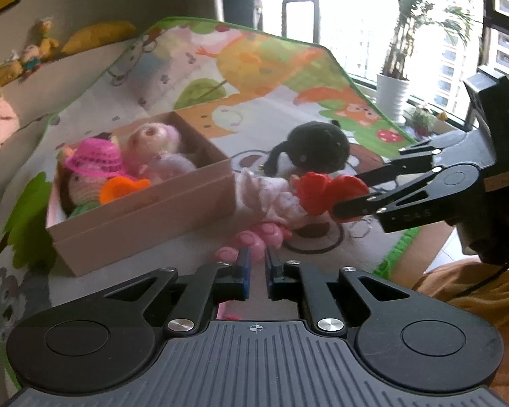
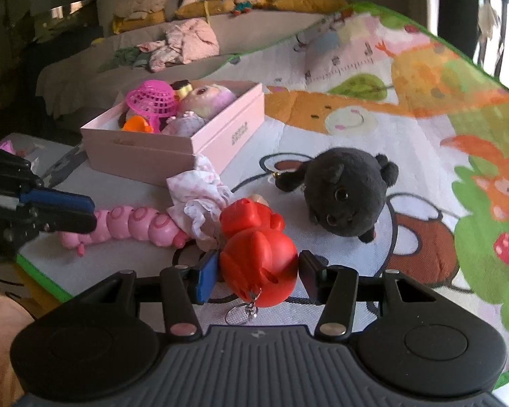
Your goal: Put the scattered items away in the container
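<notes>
My right gripper (image 2: 258, 273) clamps the red plastic toy (image 2: 258, 257), keyring dangling, just above the play mat (image 2: 373, 129) | my left gripper (image 1: 257, 273) closed, seemingly empty, at the pink segmented caterpillar (image 2: 132, 225) | frilly doll (image 2: 200, 200) beside it | black plush cat (image 2: 346, 196) behind | pink box (image 2: 173, 149) of toys farthest.
</notes>
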Tool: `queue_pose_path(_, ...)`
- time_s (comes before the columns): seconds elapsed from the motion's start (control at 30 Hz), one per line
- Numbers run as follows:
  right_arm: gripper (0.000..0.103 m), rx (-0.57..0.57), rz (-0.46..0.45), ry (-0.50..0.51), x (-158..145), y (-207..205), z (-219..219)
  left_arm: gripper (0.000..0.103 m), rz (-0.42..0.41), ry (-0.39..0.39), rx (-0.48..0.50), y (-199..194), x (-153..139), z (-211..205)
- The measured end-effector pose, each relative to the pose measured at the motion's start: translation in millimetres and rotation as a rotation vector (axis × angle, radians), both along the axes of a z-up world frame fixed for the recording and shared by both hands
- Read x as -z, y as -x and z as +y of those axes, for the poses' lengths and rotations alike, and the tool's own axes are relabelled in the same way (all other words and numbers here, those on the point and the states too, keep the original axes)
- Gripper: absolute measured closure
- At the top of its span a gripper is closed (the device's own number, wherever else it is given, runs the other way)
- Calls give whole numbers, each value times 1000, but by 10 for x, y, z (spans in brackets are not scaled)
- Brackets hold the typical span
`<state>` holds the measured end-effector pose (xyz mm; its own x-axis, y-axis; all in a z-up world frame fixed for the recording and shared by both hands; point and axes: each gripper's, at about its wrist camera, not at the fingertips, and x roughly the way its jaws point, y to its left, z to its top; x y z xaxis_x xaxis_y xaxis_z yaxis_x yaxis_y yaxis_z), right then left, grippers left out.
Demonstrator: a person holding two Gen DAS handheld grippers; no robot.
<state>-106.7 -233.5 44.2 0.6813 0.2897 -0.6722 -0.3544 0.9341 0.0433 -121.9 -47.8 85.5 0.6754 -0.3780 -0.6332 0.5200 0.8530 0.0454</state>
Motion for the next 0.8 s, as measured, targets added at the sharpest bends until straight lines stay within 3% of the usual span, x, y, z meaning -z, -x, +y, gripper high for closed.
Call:
queue_pose_path(0.1, 52, 23, 33, 24, -1, -59, 11, 88, -12, -38, 26, -33, -18, -144)
queue_pose_path(0.17, 52, 46, 0, 38, -43, -3, -15, 87, 0, -50, 1, -70, -18, -185)
queue_pose_path(0.3, 52, 138, 23, 20, -76, -92, -103, 81, 17, -10, -1, -79, -15, -218)
queue_pose_path(0.73, 52, 116, 15, 44, -46, -128, 7, 81, 39, 17, -27, -113, 42, -209)
queue_pose_path(0.8, 52, 118, 18, 33, -42, -131, -18, 76, 38, 30, -22, -108, 43, -205)
